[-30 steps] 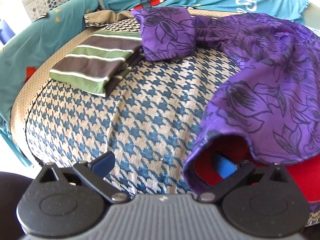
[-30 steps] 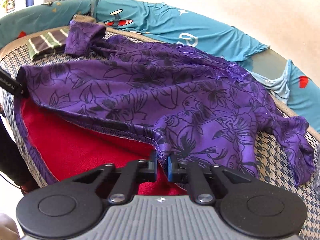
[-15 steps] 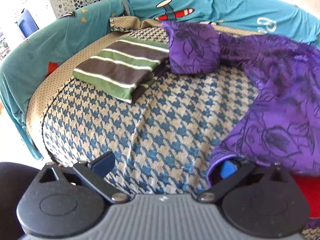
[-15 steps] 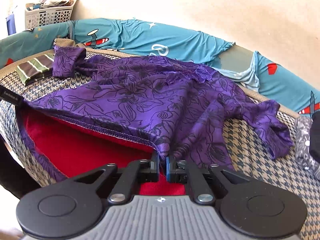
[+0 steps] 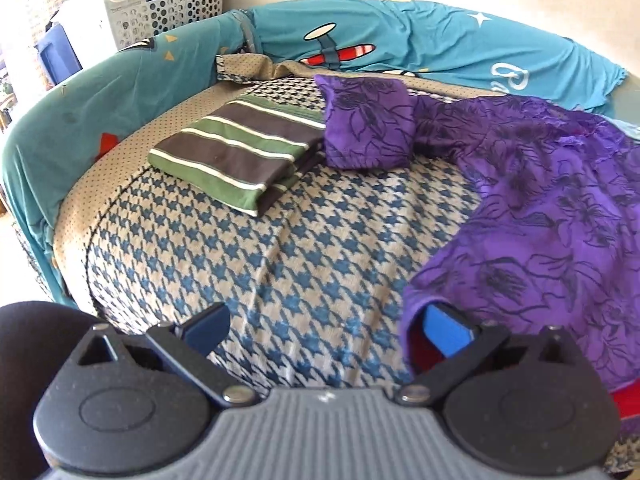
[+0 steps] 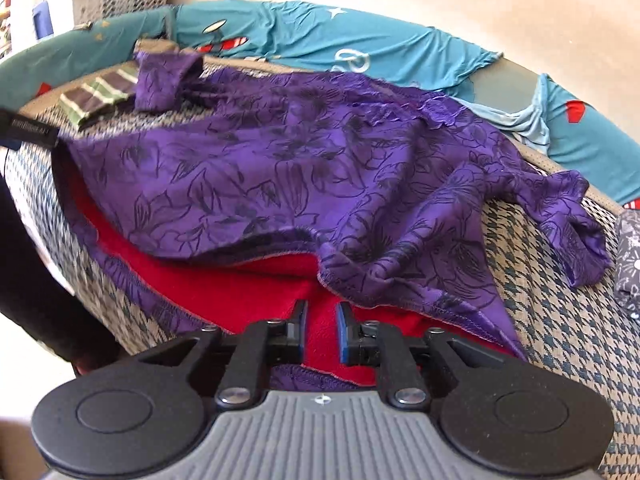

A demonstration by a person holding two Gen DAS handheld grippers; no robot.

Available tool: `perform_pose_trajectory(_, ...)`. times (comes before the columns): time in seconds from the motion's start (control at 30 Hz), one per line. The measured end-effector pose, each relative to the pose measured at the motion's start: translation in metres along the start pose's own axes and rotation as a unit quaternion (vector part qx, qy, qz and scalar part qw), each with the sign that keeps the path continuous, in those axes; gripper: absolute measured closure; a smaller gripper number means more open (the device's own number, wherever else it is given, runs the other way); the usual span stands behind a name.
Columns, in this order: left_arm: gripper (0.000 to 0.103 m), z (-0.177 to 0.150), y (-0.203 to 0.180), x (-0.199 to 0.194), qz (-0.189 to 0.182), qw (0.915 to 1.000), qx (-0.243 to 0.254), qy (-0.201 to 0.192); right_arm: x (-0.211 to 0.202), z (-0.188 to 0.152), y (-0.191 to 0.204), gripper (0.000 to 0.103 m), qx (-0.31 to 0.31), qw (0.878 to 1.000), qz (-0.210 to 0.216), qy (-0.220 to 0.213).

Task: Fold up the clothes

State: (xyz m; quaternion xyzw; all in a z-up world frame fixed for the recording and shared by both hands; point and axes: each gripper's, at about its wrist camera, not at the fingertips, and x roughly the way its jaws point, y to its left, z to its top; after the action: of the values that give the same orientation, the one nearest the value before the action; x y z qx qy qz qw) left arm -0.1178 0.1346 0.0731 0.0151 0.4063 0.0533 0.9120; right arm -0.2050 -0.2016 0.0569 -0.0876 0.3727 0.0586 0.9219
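A purple floral garment [image 5: 540, 220] with a red lining [image 6: 240, 288] lies spread on the houndstooth bed cover [image 5: 240, 248]. My left gripper [image 5: 326, 328] is open wide at the garment's left hem corner. Its right finger [image 5: 444, 332] is tucked under the purple fabric, while its left finger rests over bare cover. My right gripper [image 6: 322, 330] is open a little, with only red lining showing between its pads. The purple garment's hem [image 6: 332, 276] lies just ahead of those fingertips, not touching them. One sleeve [image 5: 364, 124] lies folded near the back.
A folded green and brown striped garment [image 5: 236, 156] lies at the back left, touching the purple sleeve. Teal sheets [image 5: 400, 40] drape the rails around the bed. A white laundry basket [image 5: 164, 4] stands behind. A dark patterned cloth [image 6: 628, 264] sits at the right edge.
My right gripper has opened and let go of the purple hem, which dropped onto the red lining. The left gripper stays open with one finger under the hem corner.
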Motion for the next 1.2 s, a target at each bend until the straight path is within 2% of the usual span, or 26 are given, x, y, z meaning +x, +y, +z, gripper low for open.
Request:
perform_pose_trajectory(0.1,0.000,0.001,-0.004,-0.014,-0.008,0.9998,0.006,-0.019,-0.006,0.001,-0.011,0.089,0.039,0.999,0.006,-0.016)
perform_pose_trajectory(0.2,0.000,0.004,-0.008,-0.026,-0.023,0.9991,0.011,-0.032,-0.012,0.003,-0.020,0.089,0.066,0.997,-0.011,-0.033)
perform_pose_trajectory(0.23,0.000,0.006,-0.012,-0.027,-0.030,0.9990,0.016,-0.030,-0.012,0.004,-0.022,0.088,0.074,0.996,-0.020,-0.036)
perform_pose_trajectory(0.3,0.000,0.009,-0.019,-0.024,-0.047,0.9983,0.023,-0.025,-0.011,0.004,-0.027,0.079,0.087,0.994,-0.049,-0.034)
perform_pose_trajectory(0.47,0.000,0.012,-0.049,-0.010,-0.066,0.9962,0.054,-0.019,-0.007,0.004,-0.035,0.077,0.106,0.989,-0.102,-0.014)
perform_pose_trajectory(0.57,0.000,0.014,-0.068,-0.001,-0.077,0.9943,0.073,-0.015,-0.011,0.002,-0.048,0.075,0.139,0.981,-0.137,-0.016)
perform_pose_trajectory(0.7,0.000,0.019,-0.096,0.015,-0.095,0.9909,0.095,-0.007,-0.018,-0.006,-0.074,0.059,0.205,0.964,-0.168,-0.018)
perform_pose_trajectory(0.73,0.000,0.018,-0.101,0.018,-0.100,0.9900,0.099,-0.008,-0.019,-0.008,-0.080,0.059,0.218,0.961,-0.172,-0.015)
perform_pose_trajectory(0.87,0.000,0.010,-0.119,0.026,-0.124,0.9849,0.120,-0.013,-0.018,-0.015,-0.085,0.058,0.215,0.959,-0.185,0.007)
perform_pose_trajectory(0.97,0.000,0.003,-0.124,0.034,-0.125,0.9839,0.127,0.000,-0.018,-0.021,-0.085,0.051,0.208,0.958,-0.197,0.018)
perform_pose_trajectory(1.03,0.000,0.003,-0.123,0.040,-0.129,0.9850,0.114,0.015,-0.016,-0.026,-0.087,0.048,0.209,0.956,-0.204,0.028)
perform_pose_trajectory(1.2,0.000,0.002,-0.124,0.045,-0.131,0.9856,0.104,0.023,-0.003,-0.032,-0.097,0.048,0.234,0.949,-0.210,0.028)
